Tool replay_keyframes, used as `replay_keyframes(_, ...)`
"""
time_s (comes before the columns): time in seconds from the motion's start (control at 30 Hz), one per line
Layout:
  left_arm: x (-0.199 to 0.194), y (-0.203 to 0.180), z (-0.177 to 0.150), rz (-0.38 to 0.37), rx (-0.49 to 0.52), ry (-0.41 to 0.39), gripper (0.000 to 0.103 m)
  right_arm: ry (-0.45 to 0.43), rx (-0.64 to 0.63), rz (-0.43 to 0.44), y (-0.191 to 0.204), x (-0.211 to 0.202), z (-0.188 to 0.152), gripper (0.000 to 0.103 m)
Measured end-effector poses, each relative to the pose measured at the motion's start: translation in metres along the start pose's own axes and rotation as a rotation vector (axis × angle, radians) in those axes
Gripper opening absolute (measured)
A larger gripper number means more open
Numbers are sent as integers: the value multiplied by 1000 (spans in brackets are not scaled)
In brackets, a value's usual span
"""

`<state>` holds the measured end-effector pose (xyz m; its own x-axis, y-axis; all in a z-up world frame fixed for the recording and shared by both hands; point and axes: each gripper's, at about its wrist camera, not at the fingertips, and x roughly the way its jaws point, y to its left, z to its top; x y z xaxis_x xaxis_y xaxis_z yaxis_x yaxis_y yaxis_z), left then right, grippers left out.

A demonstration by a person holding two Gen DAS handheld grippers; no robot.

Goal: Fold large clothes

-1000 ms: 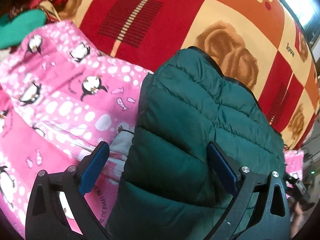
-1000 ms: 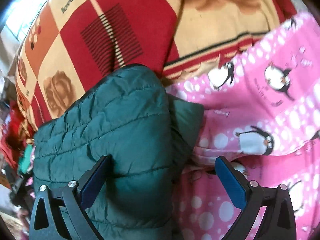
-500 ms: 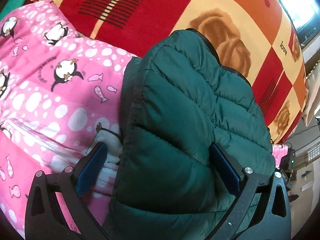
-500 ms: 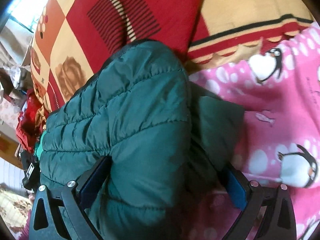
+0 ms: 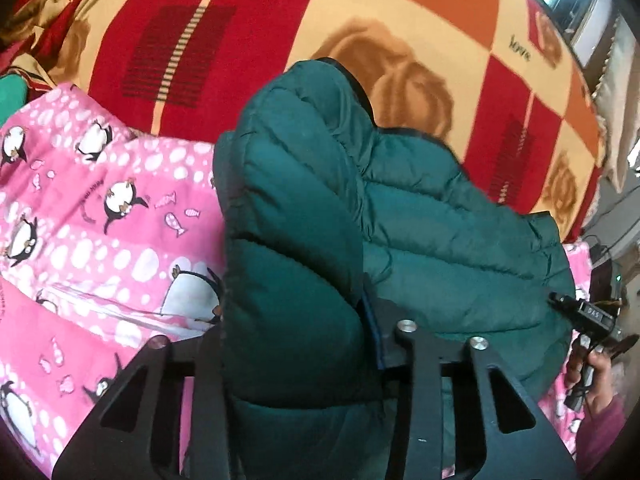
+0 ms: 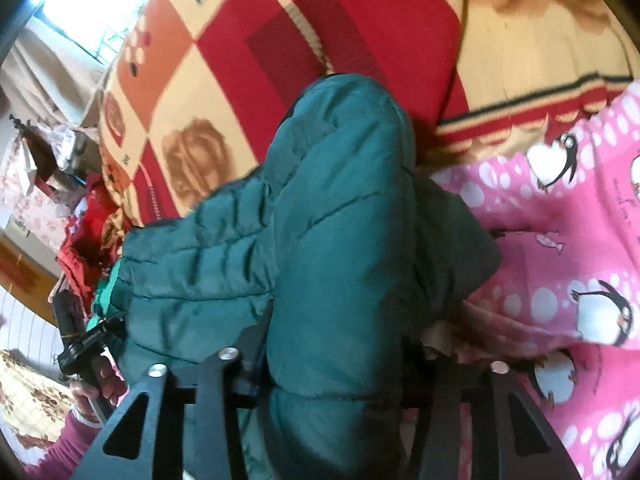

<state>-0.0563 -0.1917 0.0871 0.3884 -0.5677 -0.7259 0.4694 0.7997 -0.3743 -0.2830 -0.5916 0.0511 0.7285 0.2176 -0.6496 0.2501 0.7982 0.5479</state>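
A dark green quilted puffer jacket (image 5: pixel 420 220) lies bunched on the bed, partly over a pink penguin-print quilt (image 5: pixel 100 220). My left gripper (image 5: pixel 296 320) is shut on a thick fold of the jacket at its near left end; the fold bulges up between the jaws and hides the pads. In the right wrist view the same jacket (image 6: pixel 320 220) fills the middle, and my right gripper (image 6: pixel 340 352) is shut on a fold at its near right end. The pink quilt (image 6: pixel 560 240) lies to the right.
A red, orange and cream checked blanket with rose prints (image 5: pixel 360 40) covers the bed behind the jacket. A hand holding a black gripper handle (image 5: pixel 588 320) shows at the right edge. Red clothes and clutter (image 6: pixel 80 240) lie beside the bed at left.
Both grippers were open around the jacket's near edge; both have now closed on folds of the green jacket, which is bunched up higher between the jaws.
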Motion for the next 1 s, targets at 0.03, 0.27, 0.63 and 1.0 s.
replay_keyframes(0.03, -6, 0, 0, -8, -2, -2, 33, -9, -3, 7, 4, -6, -2, 39)
replay_keyframes(0.27, -64, -2, -18, -71, 11, -20, 30, -33, -26, 35, 39, -49, -23, 38)
replay_keyframes(0.63, -117, -2, -82, -43, 46, 38, 30, 27, 5, 36, 46, -92, -97, 38)
replay_keyframes(1.0, -90, 16, -107, 140, 42, -1, 84, 43, 44, -235, 38, -70, -112, 70)
